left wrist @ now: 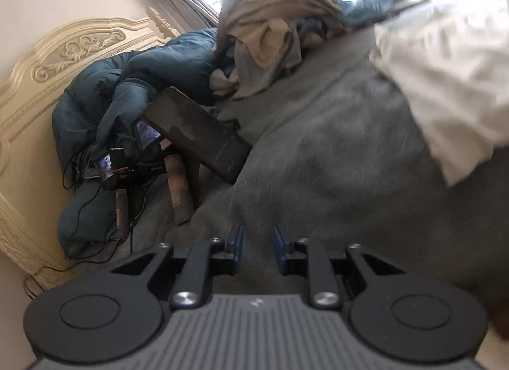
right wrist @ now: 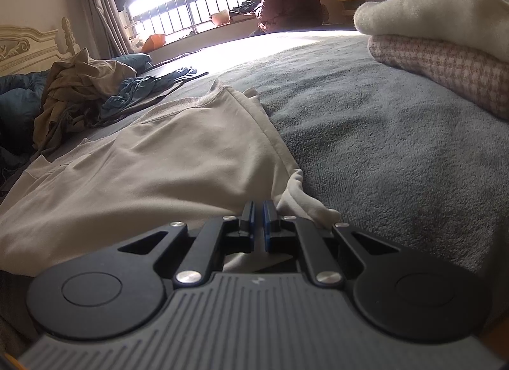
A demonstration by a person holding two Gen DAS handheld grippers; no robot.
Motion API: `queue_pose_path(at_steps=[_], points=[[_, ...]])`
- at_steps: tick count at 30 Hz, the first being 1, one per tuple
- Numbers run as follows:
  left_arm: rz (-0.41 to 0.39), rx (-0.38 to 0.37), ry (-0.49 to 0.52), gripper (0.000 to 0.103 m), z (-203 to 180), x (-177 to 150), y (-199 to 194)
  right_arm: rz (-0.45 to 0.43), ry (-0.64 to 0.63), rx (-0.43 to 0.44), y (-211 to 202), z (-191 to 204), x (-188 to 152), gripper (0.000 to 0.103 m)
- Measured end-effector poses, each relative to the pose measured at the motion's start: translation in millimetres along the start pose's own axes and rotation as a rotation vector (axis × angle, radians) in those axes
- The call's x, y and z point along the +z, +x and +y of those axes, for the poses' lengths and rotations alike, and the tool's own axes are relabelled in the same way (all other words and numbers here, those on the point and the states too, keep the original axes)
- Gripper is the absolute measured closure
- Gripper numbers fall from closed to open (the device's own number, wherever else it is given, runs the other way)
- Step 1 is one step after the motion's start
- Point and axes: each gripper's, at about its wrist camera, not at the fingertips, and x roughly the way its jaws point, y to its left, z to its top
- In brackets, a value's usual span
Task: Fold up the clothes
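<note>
Cream shirt (right wrist: 152,160) lies spread on the grey bed (right wrist: 381,134). Right gripper (right wrist: 258,210) is closed at its hem corner; left gripper (left wrist: 258,239) hangs slightly parted, empty. Recommend seizing the opposite corner, keeping the edges aligned.

Cream garment (right wrist: 152,160) spread flat, wrinkled, on grey blanket (right wrist: 381,134).

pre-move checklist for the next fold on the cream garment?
1. Right gripper shut: ok. Whether it pinches the cream garment at its edge: cannot tell.
2. Left gripper free: ok, jaws apart, nothing between them.
3. Left gripper at the garment: not ok, only grey blanket lies ahead of it.
4. Garment flat: not ok, wrinkled, bunched near the right gripper.
5. Fold area free: ok towards the folded stack; unfolded pile lies close on the other side.
</note>
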Motion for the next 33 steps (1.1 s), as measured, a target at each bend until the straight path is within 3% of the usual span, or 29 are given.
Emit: queue_pose_path(at_steps=[2, 5, 8, 12, 14, 17, 19, 22, 25, 27, 29, 33], points=[[-0.076, -0.129, -0.121, 0.063, -1.6, 15.1, -18.0, -0.002, -0.003, -0.008, -0.2, 1.8, -0.4, 0.1], [-0.184, -0.387, -0.238, 0.062, -21.4, 35.9, -28.0, -0.006, -0.021, -0.023, -0.6, 5.9, -0.9, 0.099], [-0.188, -0.546, -0.295, 0.059, -50.2, 49.1, -11.2, -0.006, -0.056, -0.037, -0.6, 10.2, 0.0, 0.098], [-0.065, -0.45, -0.392, 0.061, -59.1, 48.1, 21.7, -0.009, -0.094, -0.05, -6.2, 11.3, 2.7, 0.098], [-0.075, -0.462, -0.481, 0.059, -46.8, 45.2, 20.6, -0.019, -0.082, -0.078, -13.6, 11.5, 6.1, 0.098], [-0.125, -0.467, -0.475, 0.05, -42.5, 52.4, 16.0, -0.068, -0.071, -0.137, -26.3, 19.0, 14.7, 0.096], [-0.149, -0.477, -0.459, 0.046, -44.4, 60.5, 17.5, -0.115, -0.079, -0.081, -31.1, 32.7, 21.3, 0.095], [-0.13, -0.524, -0.455, 0.043, -62.1, 79.4, 35.7, -0.134, -0.191, 0.074, -23.8, 74.3, 19.5, 0.095], [-0.106, -0.527, -0.455, 0.041, -83.6, 88.6, 53.8, -0.109, -0.318, 0.211, -8.9, 110.8, 4.1, 0.095], [-0.091, -0.499, -0.441, 0.041, -92.6, 86.2, 63.5, -0.078, -0.382, 0.258, 0.7, 119.6, -10.0, 0.098], [-0.076, -0.467, -0.422, 0.041, -99.8, 82.3, 72.2, -0.065, -0.368, 0.23, 4.5, 99.7, -14.3, 0.101], [-0.086, -0.451, -0.411, 0.037, -99.4, 78.3, 76.8, -0.094, -0.159, 0.054, -9.4, 17.6, -0.7, 0.101]])
